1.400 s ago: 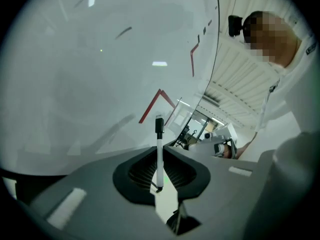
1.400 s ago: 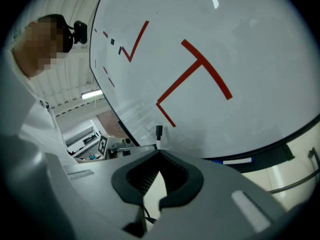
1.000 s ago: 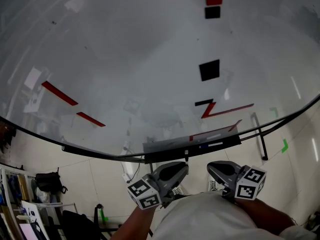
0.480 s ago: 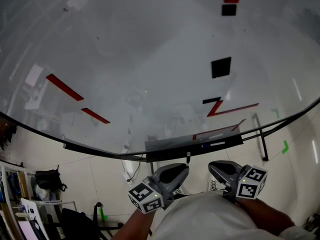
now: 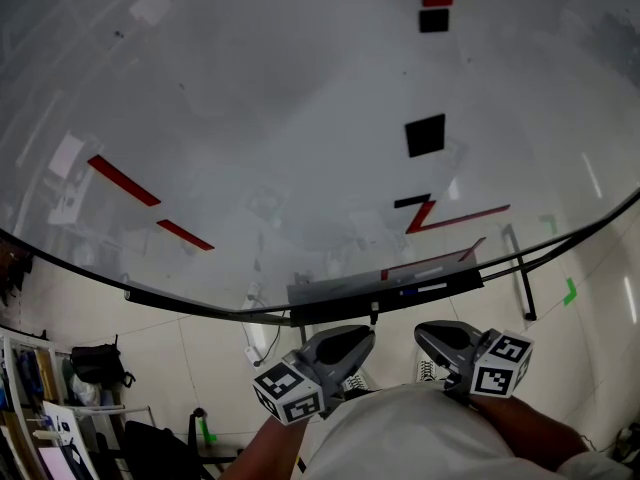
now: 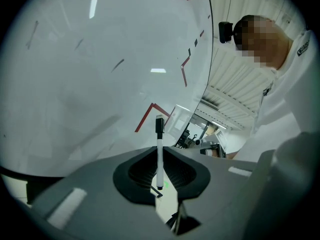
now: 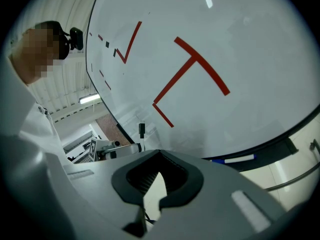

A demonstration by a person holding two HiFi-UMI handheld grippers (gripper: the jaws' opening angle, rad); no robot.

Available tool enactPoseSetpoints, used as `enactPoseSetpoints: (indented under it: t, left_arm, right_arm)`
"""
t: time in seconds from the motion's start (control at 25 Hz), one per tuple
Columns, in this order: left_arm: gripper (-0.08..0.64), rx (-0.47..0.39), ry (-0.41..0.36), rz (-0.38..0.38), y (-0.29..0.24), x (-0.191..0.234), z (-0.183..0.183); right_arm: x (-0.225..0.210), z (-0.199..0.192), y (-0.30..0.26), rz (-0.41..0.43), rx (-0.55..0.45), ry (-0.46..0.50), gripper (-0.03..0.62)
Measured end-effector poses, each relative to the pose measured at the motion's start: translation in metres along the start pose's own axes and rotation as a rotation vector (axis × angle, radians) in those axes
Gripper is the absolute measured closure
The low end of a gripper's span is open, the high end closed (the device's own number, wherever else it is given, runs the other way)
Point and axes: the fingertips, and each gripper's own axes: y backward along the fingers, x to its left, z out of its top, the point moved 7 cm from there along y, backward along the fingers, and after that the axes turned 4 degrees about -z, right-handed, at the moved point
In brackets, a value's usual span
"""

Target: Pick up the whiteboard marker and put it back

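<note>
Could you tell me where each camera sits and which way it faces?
Head view: on the person's head, facing down at the whiteboard; left claw, right claw and shirt show.
Left gripper view: on the left claw, facing along the whiteboard; its jaws grip the marker, shirt at right.
Right gripper view: on the right claw, facing whiteboard and tray; its empty jaws show.
Shared: both gripper views show the marker.

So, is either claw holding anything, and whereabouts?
The left gripper clamps a slim white whiteboard marker with a black cap by its lower barrel; the right gripper holds nothing.
</note>
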Motion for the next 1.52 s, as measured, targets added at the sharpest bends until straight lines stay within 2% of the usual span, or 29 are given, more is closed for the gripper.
enactPoseSetpoints:
  t: [0.16,0.52,0.76,1.08,1.36,1.52]
  left_arm:
    - [0.505,0.010,-0.023,0.008,-0.001,-0.003,0.007]
    - [0.505,0.025,-0.020,0.020,-0.001,0.002,-0.001]
    - [0.505,0.080,-0.089,0.065,-0.001,0.007,-0.003]
    - [0.505,0.208,-0.270,0.146,-0.008,0.008,-0.007]
    - [0.505,0.339,-0.500,0.203,-0.016,0.005,-0.011]
    - [0.505,0.406,-0.585,0.231,-0.018,0.005,-0.011]
  right_arm:
    - [0.000,0.000,0.001,0.000,0.000,0.002,0.592]
    - [0.000,-0.001,0.003,-0.004,0.002,-0.003,0.592]
    - [-0.001,-0.001,0.003,-0.004,-0.002,-0.004,0.592]
    - [-0.002,0.000,0.005,-0.009,-0.008,-0.005,0.592]
    - [-0.002,0.001,0.006,-0.012,-0.008,0.002,0.592]
    - [-0.002,0.001,0.006,-0.012,-0.009,0.000,0.592]
